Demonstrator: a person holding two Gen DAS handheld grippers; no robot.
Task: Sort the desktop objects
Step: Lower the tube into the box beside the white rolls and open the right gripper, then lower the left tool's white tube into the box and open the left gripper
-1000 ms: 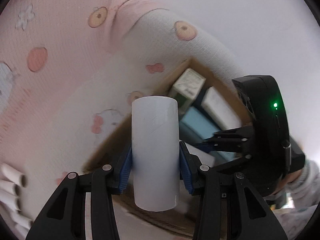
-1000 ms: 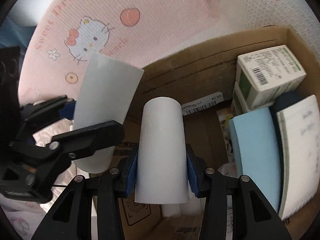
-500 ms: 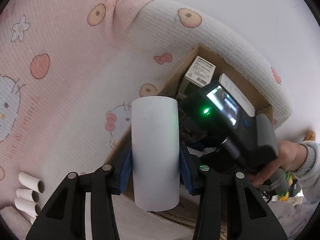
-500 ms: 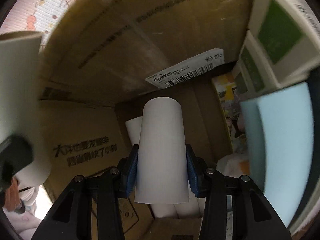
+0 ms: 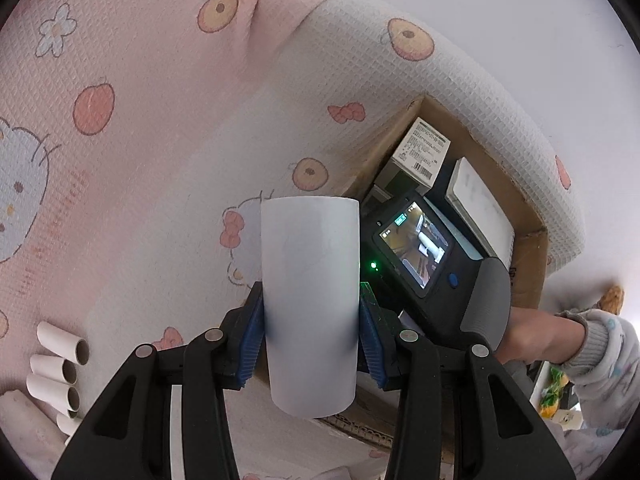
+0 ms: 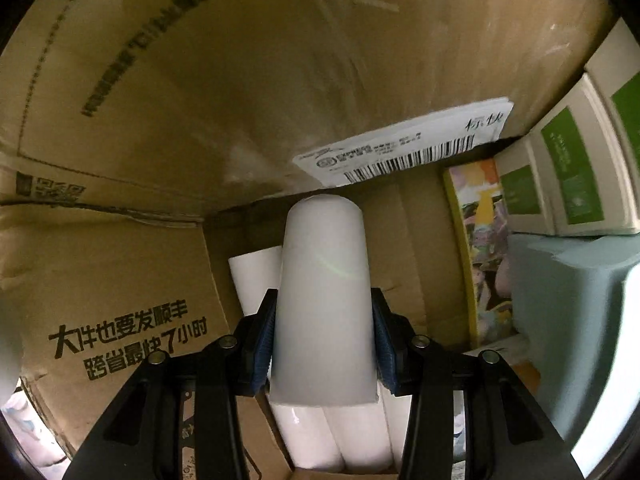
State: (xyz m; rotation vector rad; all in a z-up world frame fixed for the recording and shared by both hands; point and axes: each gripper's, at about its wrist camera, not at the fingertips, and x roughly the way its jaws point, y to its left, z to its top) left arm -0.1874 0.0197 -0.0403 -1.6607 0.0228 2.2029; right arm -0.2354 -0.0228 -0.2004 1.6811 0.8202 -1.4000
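Right claw (image 6: 324, 354) grips white tube (image 6: 325, 308) inside cardboard box (image 6: 240, 80).

Right gripper (image 6: 324, 354) with its tube (image 6: 324, 304) has been lowered from above the rim deep into the box (image 6: 168, 80), over white rolls (image 6: 340, 436).

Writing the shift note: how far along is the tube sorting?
Done: several white tubes already lie in the cardboard box, beside small boxes and books. In hand: the right gripper holds a tube down inside the box; the left gripper holds another tube outside it. Left: a row of small tubes on the pink cloth.
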